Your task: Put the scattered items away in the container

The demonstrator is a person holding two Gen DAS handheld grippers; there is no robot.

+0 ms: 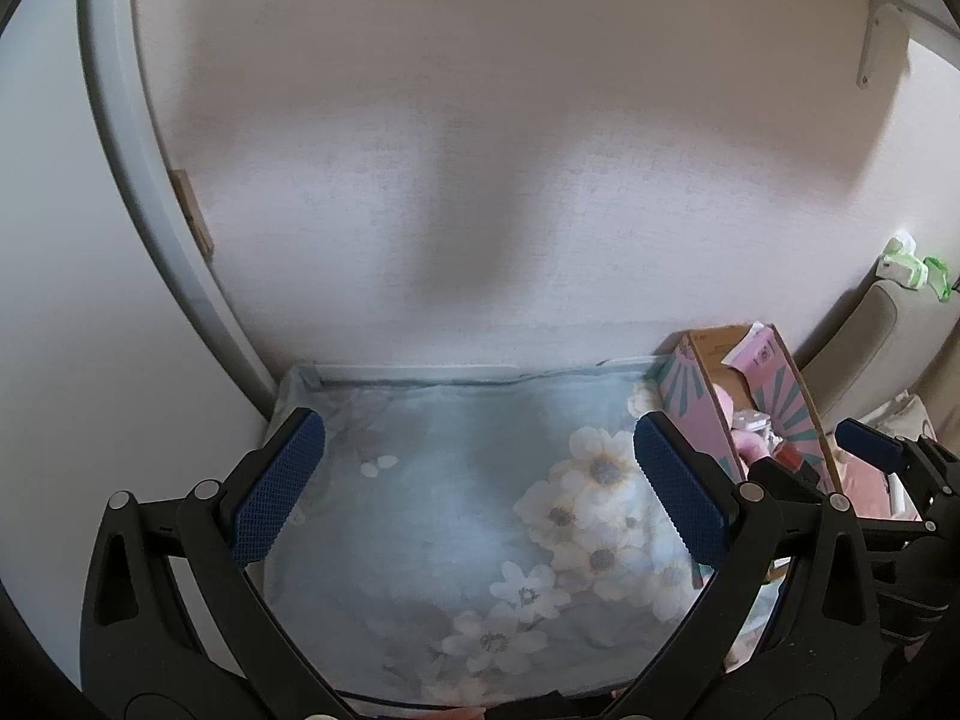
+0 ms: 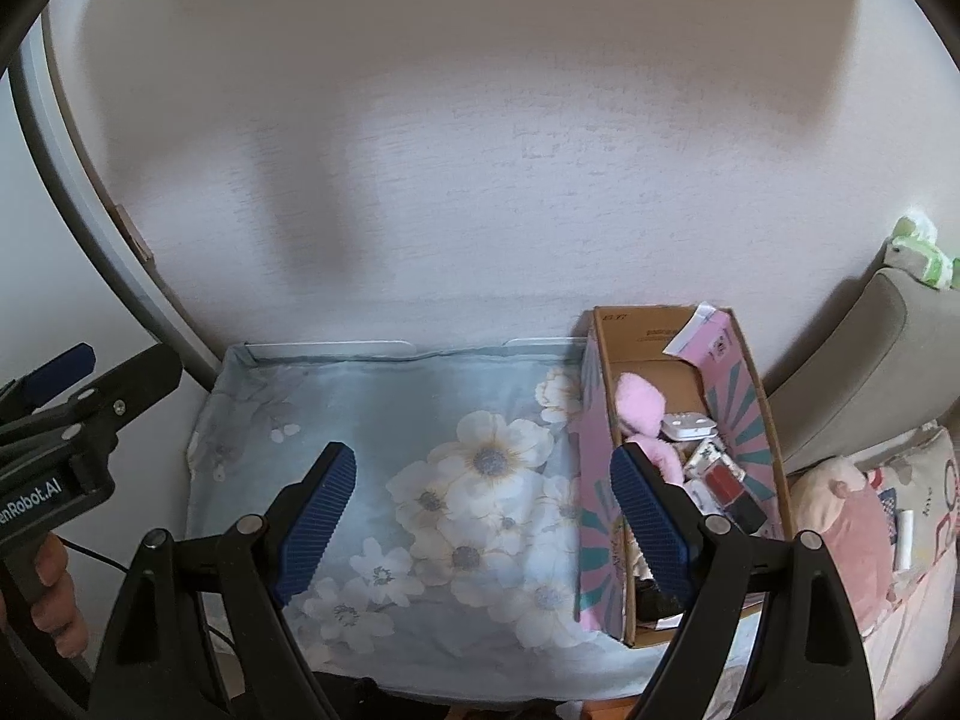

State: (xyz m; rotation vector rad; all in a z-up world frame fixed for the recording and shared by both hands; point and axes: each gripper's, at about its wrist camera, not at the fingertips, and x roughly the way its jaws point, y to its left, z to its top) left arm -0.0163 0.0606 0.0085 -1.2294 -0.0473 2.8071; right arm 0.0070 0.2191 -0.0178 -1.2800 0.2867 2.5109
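Note:
A pink cardboard box (image 2: 753, 414) stands open at the right of a table covered in a pale blue flowered cloth (image 2: 420, 480). Inside lie a pink fluffy item (image 2: 639, 399), a white case (image 2: 690, 425), a red block (image 2: 723, 477) and other small things. The box also shows in the left wrist view (image 1: 702, 396). My right gripper (image 2: 483, 516) is open and empty over the cloth, its right finger in front of the box. My left gripper (image 1: 480, 480) is open and empty over the cloth, left of the box.
A white wall (image 2: 480, 180) rises behind the table. A grey chair back (image 2: 870, 372) and a pink plush cushion (image 2: 840, 528) stand right of the box. A green and white packet (image 2: 921, 252) rests on the chair top.

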